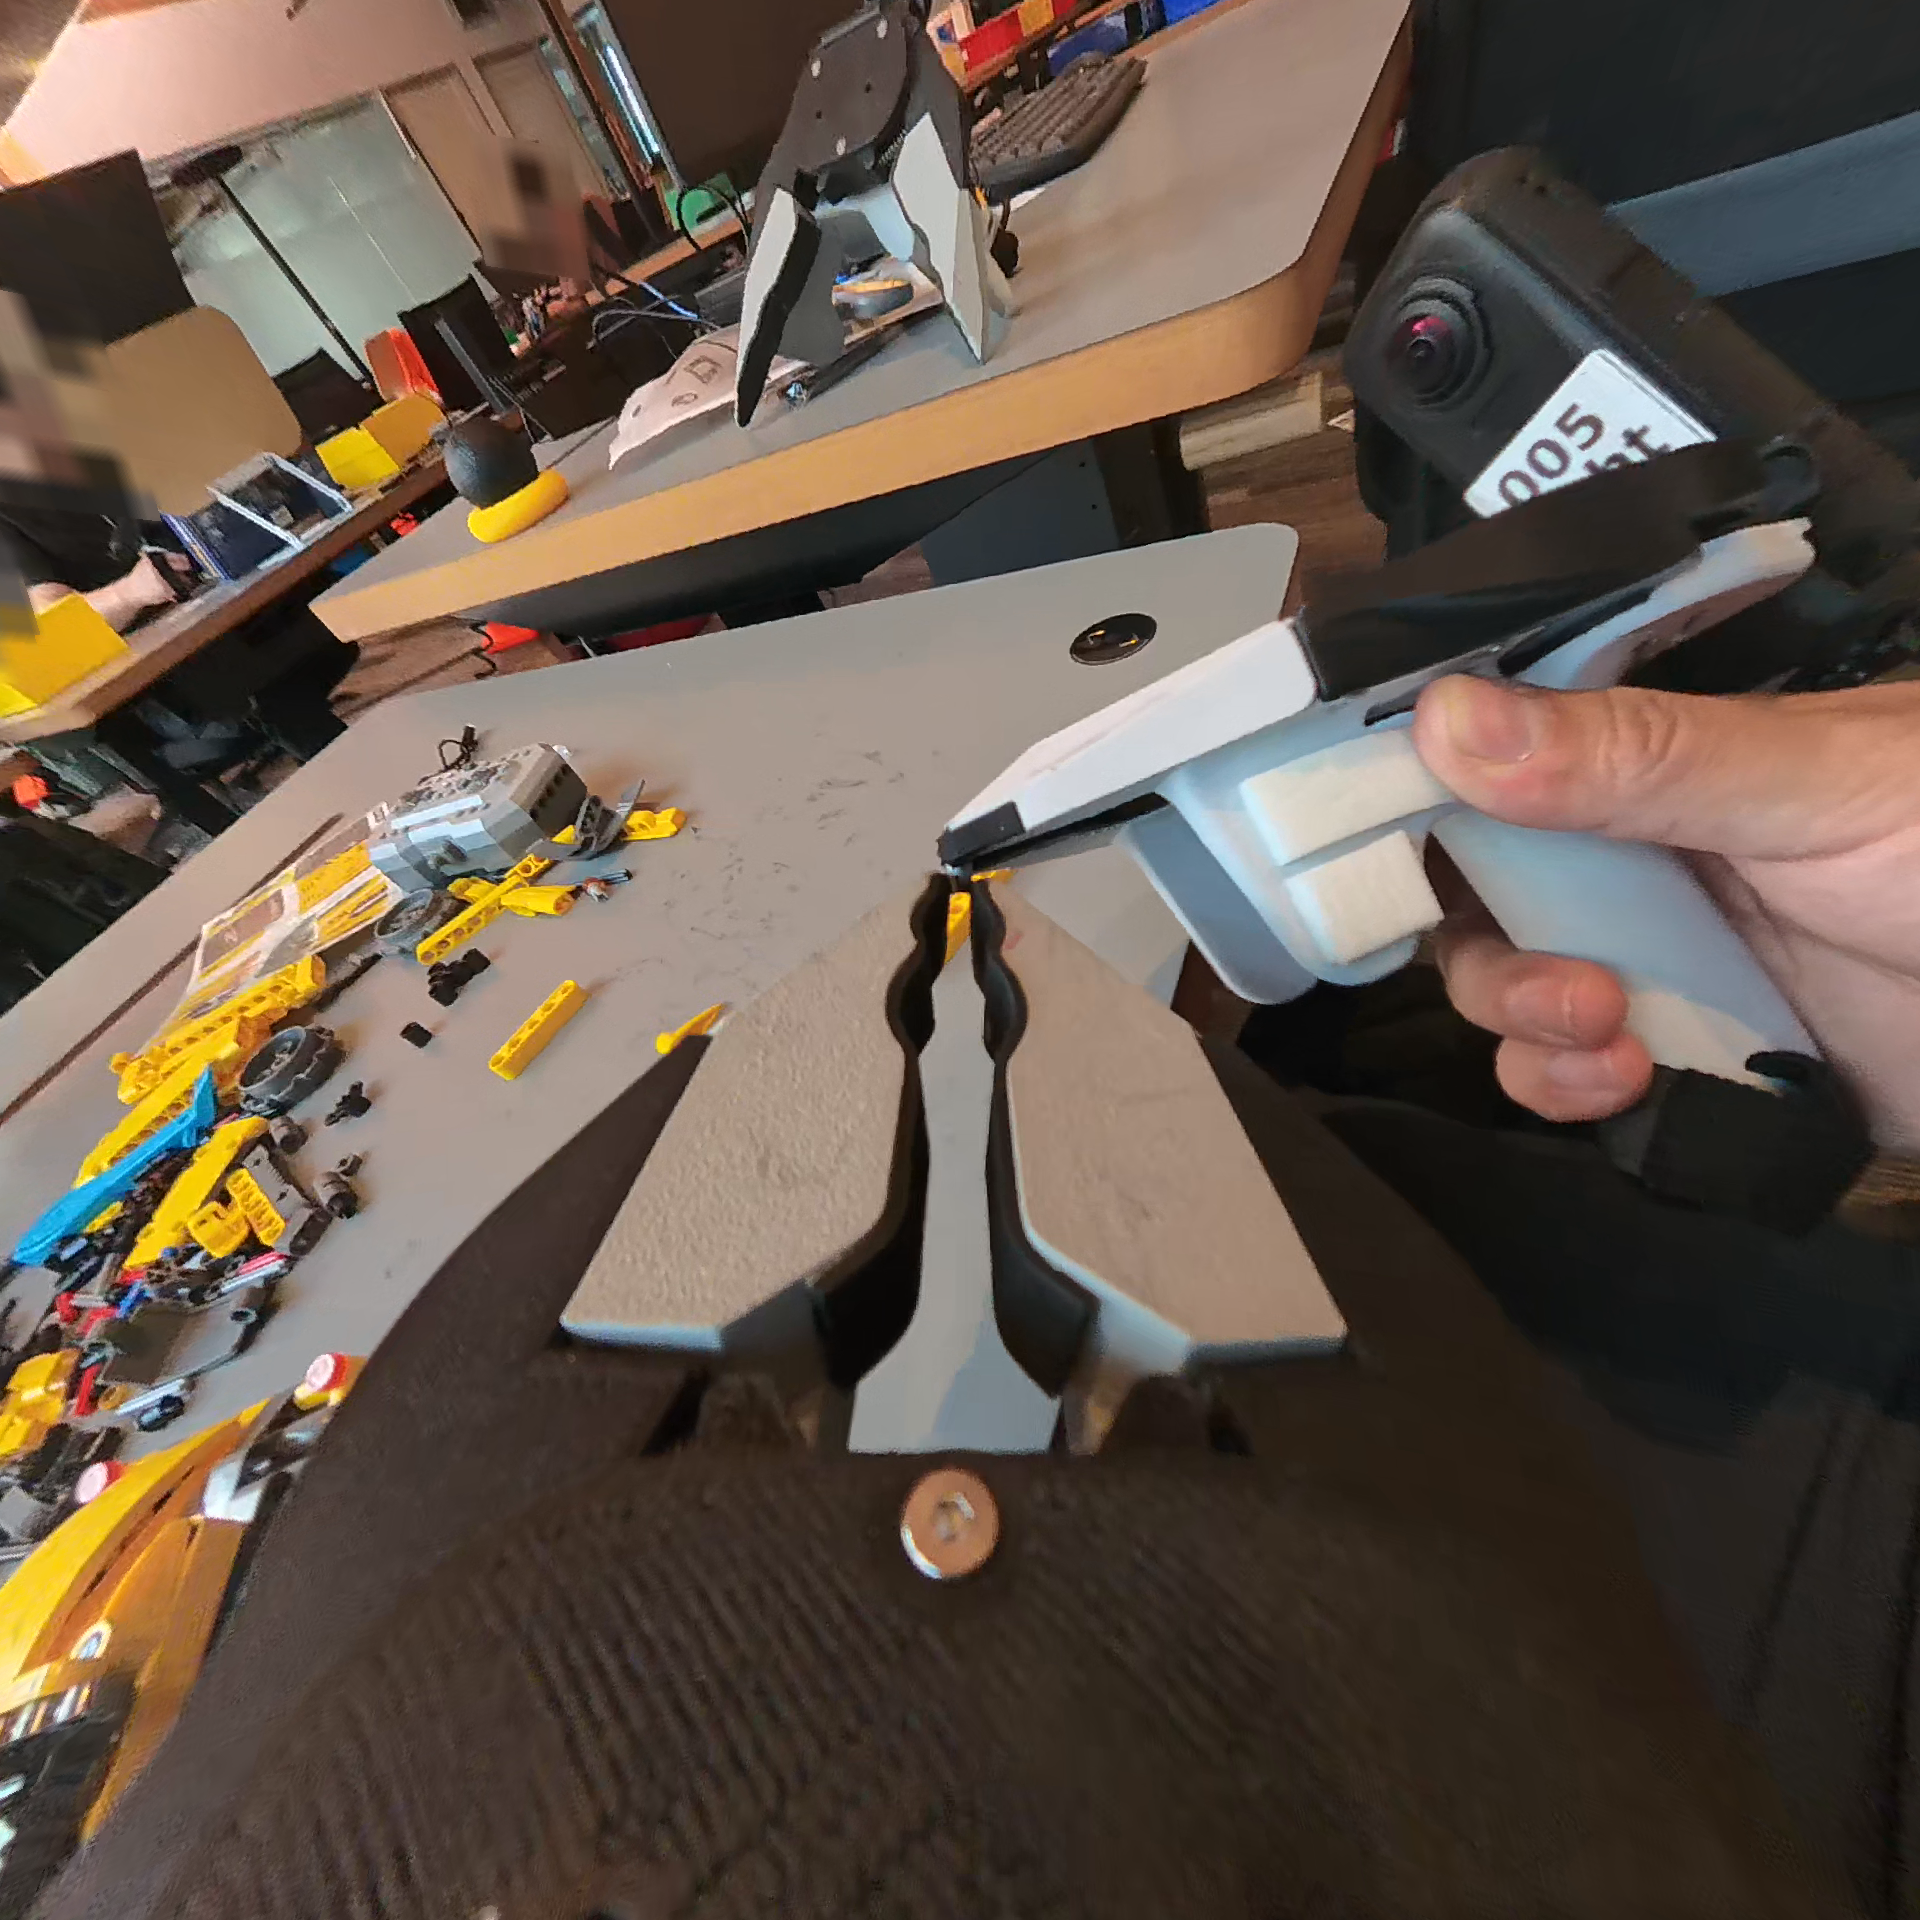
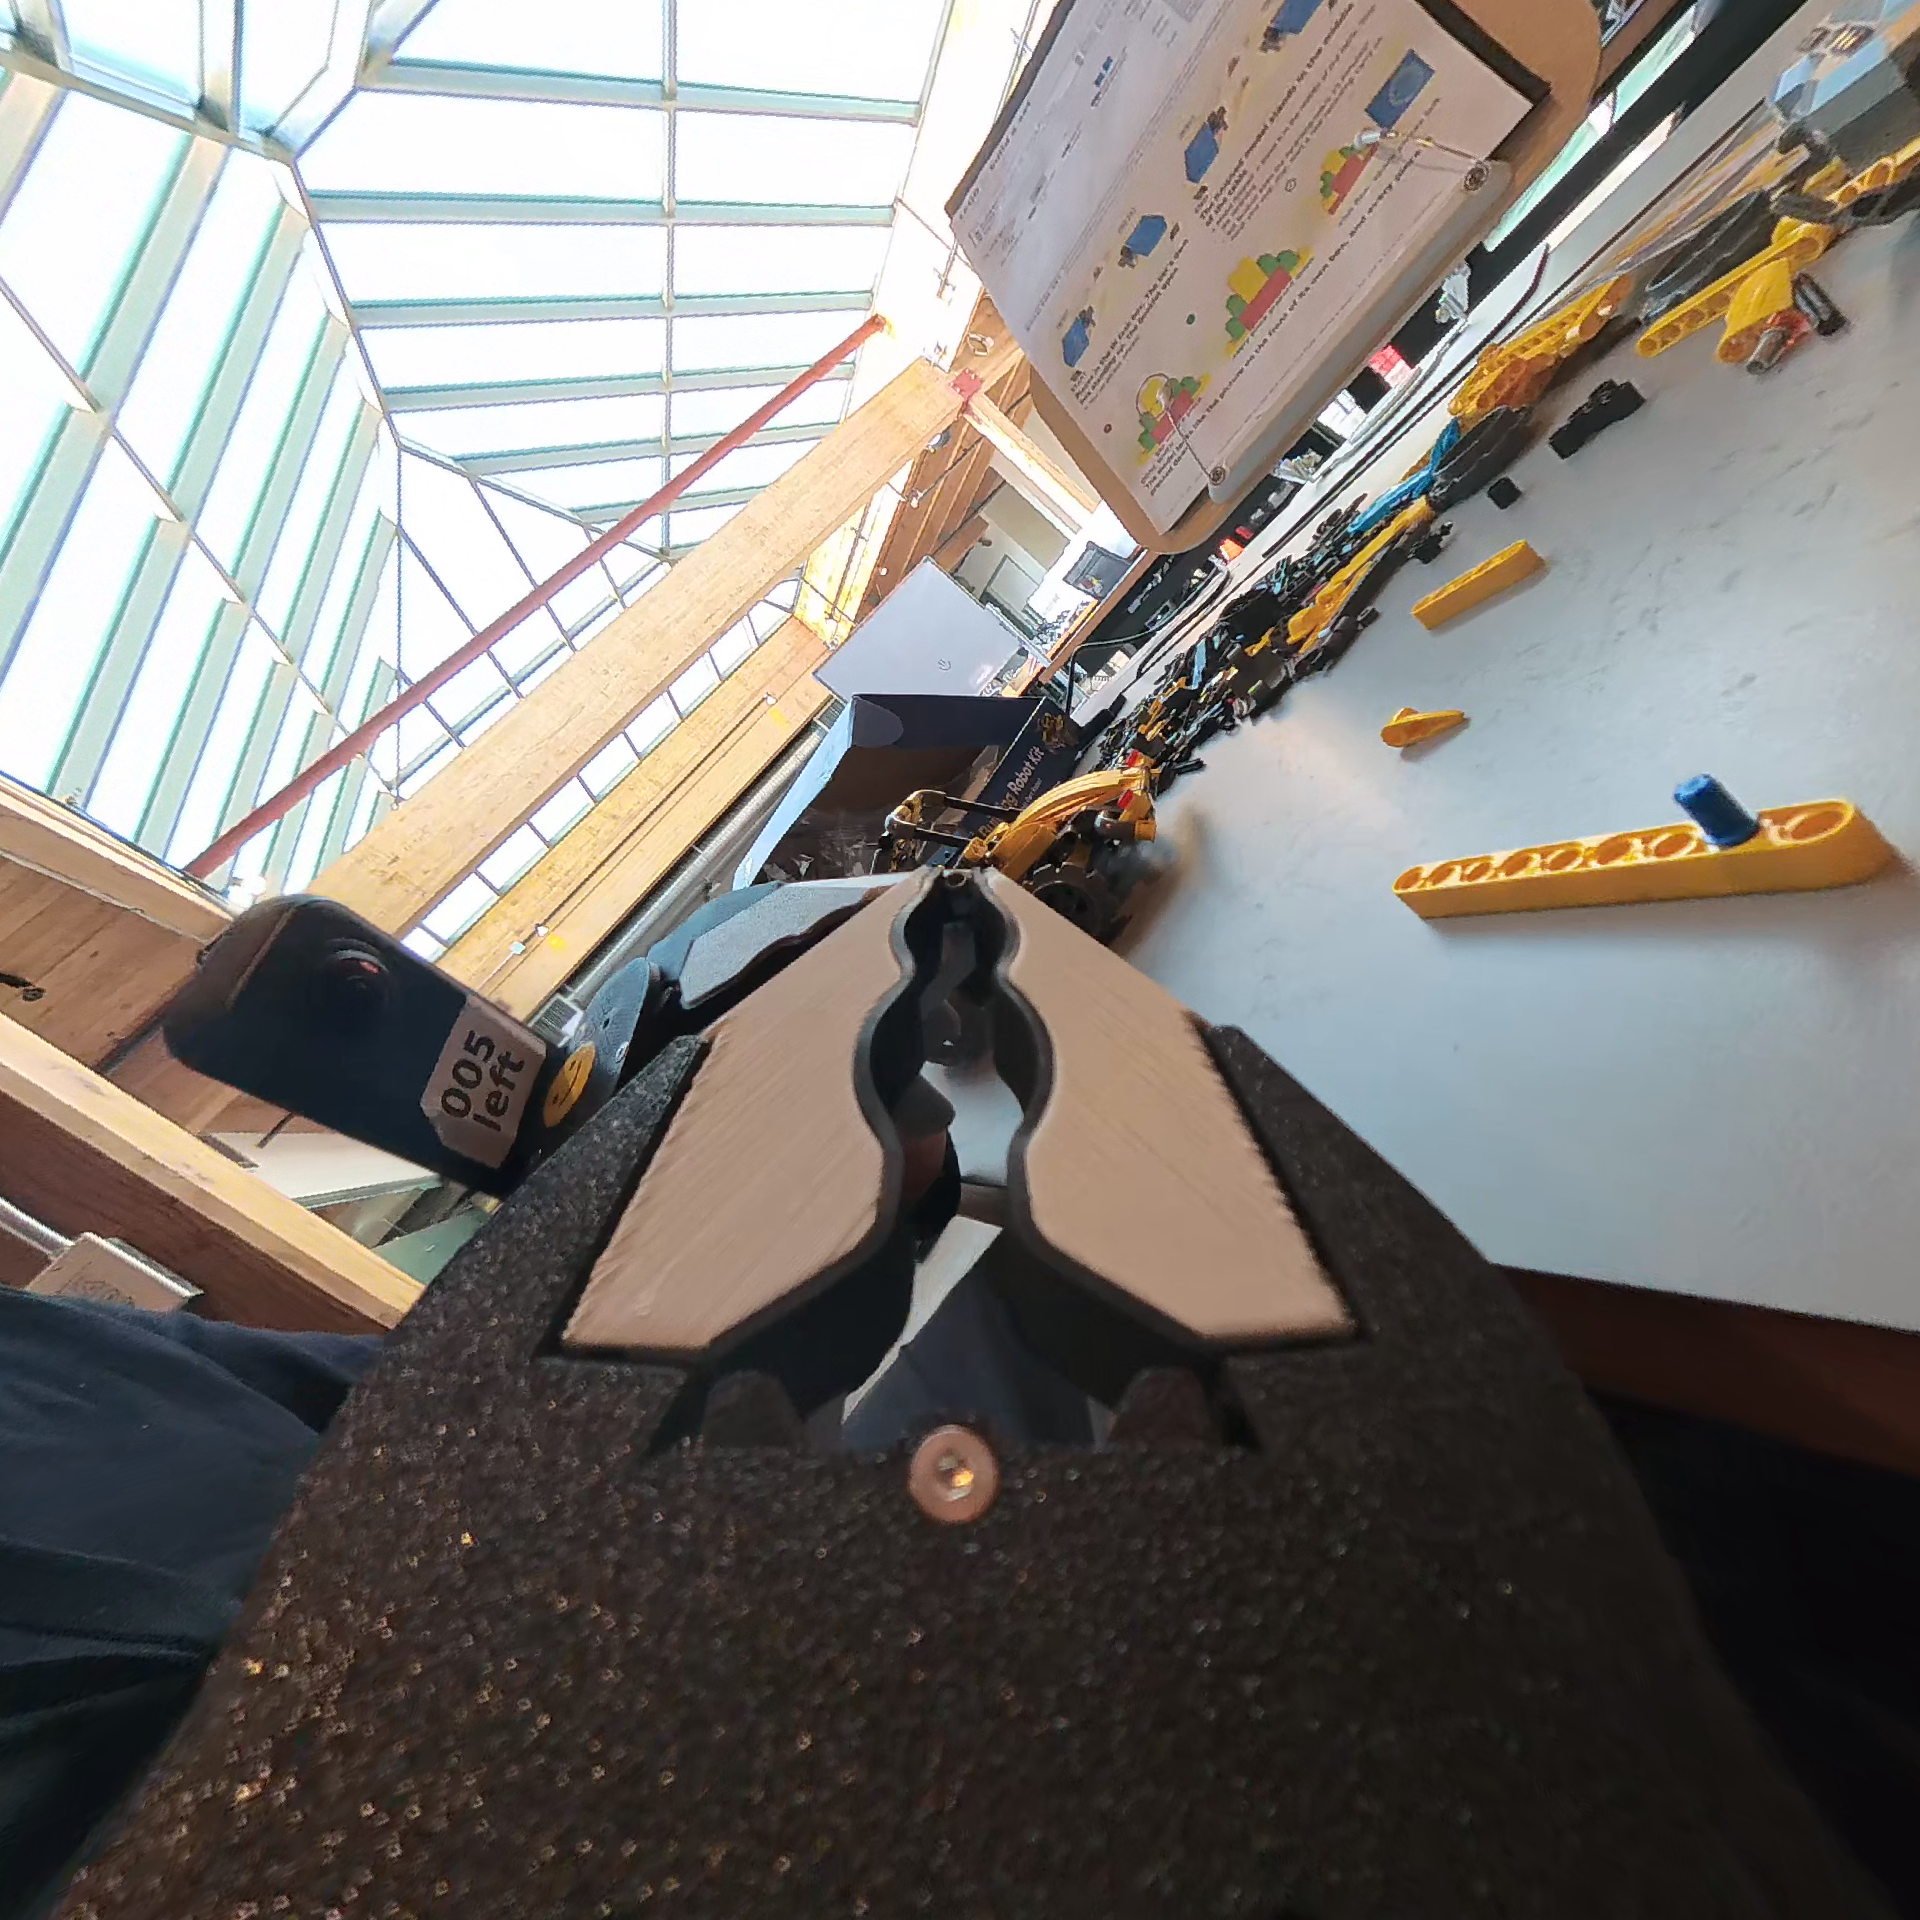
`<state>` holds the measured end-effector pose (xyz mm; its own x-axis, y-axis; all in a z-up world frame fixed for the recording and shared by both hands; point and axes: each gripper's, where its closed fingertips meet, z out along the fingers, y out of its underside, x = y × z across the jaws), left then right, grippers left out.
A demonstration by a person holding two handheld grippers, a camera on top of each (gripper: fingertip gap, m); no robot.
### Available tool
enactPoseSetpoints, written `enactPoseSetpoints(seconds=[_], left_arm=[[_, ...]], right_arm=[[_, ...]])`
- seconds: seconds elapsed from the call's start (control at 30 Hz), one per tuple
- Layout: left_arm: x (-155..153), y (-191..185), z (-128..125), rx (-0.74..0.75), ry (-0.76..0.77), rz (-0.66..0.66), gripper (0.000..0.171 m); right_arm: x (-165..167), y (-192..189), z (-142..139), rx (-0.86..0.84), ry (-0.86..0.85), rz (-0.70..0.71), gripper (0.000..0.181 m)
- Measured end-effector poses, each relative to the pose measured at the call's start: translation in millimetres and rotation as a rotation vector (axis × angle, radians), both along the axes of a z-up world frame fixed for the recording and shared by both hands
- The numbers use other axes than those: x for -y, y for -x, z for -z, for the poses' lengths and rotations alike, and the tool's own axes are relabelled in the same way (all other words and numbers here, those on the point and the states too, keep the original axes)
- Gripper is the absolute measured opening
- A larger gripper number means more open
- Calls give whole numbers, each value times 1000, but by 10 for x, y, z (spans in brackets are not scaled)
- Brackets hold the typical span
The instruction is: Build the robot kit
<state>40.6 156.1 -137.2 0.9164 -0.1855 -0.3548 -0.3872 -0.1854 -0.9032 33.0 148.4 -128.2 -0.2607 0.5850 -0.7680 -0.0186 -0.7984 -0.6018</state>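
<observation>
The left tool (image 1: 951,904) has its fingers drawn narrow around a small yellow piece (image 1: 957,920) pinched at their tips, held above the near edge of the grey desk (image 1: 831,748). Touching those same tips from the right is the right tool (image 1: 961,831), gripped by a hand (image 1: 1704,883); its fingers are pressed together, and what, if anything, they pinch cannot be told. On the desk, left of the left tool, lie a short yellow beam (image 1: 538,1029), a grey motor block (image 1: 488,821), and a heap of yellow, black and blue building pieces (image 1: 197,1164).
</observation>
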Motion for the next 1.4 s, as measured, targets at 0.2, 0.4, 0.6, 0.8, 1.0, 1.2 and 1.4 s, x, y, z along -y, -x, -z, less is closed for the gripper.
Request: enactPoseSetpoints(seconds=[0.2, 0.4, 0.6, 0.8, 1.0, 1.2, 1.4], left_arm=[[-4, 15, -6, -52, -21, -30, 3], [1, 6, 3, -59, -16, -22, 0], [17, 7, 12, -109, 1, 10, 0], [40, -42, -18, -291, -35, 49, 1], [78, -157, -44, -438, -81, 135, 1], [46, -206, -84, -423, -109, 164, 1], [-139, -172, 102, -271, 74, 193, 14]], right_arm=[[-7, 2, 15, 1, 8, -15, 4], [9, 1, 13, 16, -3, -47, 4], [38, -13, 26, 93, -87, -142, 4], [93, -107, 9, 205, -313, -290, 5], [115, -208, 7, 324, -569, -385, 5], [58, -242, -20, 355, -562, -426, 5], [-591, -327, 308, 681, -590, -374, 5]])
